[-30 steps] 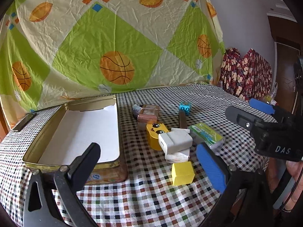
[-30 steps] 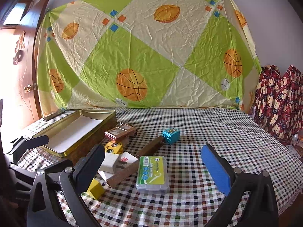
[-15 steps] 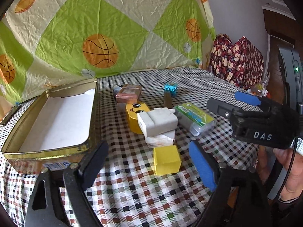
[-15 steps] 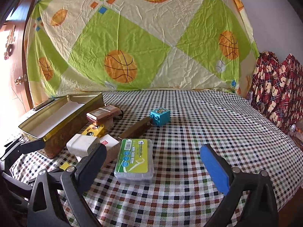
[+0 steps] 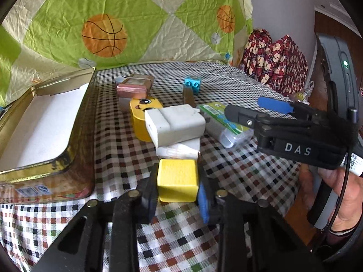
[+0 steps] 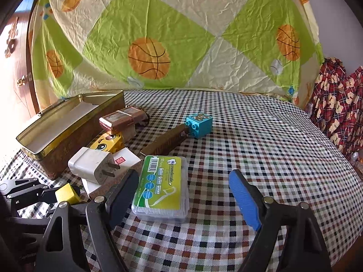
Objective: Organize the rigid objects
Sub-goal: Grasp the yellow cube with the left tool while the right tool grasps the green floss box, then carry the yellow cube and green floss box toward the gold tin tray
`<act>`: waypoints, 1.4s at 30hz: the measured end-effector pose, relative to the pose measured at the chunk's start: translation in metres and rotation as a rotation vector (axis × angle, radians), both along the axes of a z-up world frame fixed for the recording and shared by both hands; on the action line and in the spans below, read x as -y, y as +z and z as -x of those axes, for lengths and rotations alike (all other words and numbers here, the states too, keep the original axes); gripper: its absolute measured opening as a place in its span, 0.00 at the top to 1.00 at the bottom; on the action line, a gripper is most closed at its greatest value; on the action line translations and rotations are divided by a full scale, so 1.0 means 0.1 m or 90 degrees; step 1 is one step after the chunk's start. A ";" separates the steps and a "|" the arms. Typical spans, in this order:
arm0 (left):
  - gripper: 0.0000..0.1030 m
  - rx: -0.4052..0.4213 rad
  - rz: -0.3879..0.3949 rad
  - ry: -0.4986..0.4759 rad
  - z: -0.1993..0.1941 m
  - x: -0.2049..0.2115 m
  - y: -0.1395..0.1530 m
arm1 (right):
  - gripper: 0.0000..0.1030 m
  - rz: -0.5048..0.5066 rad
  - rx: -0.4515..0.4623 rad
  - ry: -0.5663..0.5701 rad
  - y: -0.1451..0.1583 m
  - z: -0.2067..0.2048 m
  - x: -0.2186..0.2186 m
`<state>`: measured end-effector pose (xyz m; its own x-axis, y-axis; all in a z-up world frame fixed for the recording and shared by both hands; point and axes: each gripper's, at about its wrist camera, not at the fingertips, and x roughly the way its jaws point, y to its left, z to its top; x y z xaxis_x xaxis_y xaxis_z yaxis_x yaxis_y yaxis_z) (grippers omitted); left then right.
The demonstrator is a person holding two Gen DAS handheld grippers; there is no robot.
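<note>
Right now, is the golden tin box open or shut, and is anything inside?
Open: the golden tin box has no lid on, and only its bare white bottom shows. The far corner is hidden.

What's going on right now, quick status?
Left gripper jaws shut on small yellow wooden cube. Right gripper open over green-labelled clear plastic box. Gold metal tin waiting, path unobstructed.
</note>
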<state>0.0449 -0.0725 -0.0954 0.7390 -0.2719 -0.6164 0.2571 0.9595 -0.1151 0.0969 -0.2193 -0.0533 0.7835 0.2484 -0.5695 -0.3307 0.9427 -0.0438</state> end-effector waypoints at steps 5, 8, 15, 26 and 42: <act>0.72 0.010 0.002 0.026 -0.02 -0.12 0.01 | 0.19 0.033 -0.037 0.011 -0.09 -0.11 -0.13; 0.72 0.004 0.015 0.029 -0.04 -0.18 0.01 | 0.19 0.050 -0.053 0.016 -0.12 -0.15 -0.17; 0.72 0.038 -0.032 0.049 -0.01 -0.17 0.09 | 0.45 0.030 -0.128 0.050 -0.24 -0.28 -0.15; 0.72 0.070 -0.012 0.053 0.02 -0.22 0.13 | 0.45 0.033 -0.056 0.034 -0.16 -0.13 -0.14; 0.72 0.121 -0.012 0.071 0.11 -0.24 0.18 | 0.46 0.015 0.023 0.029 -0.07 0.02 -0.10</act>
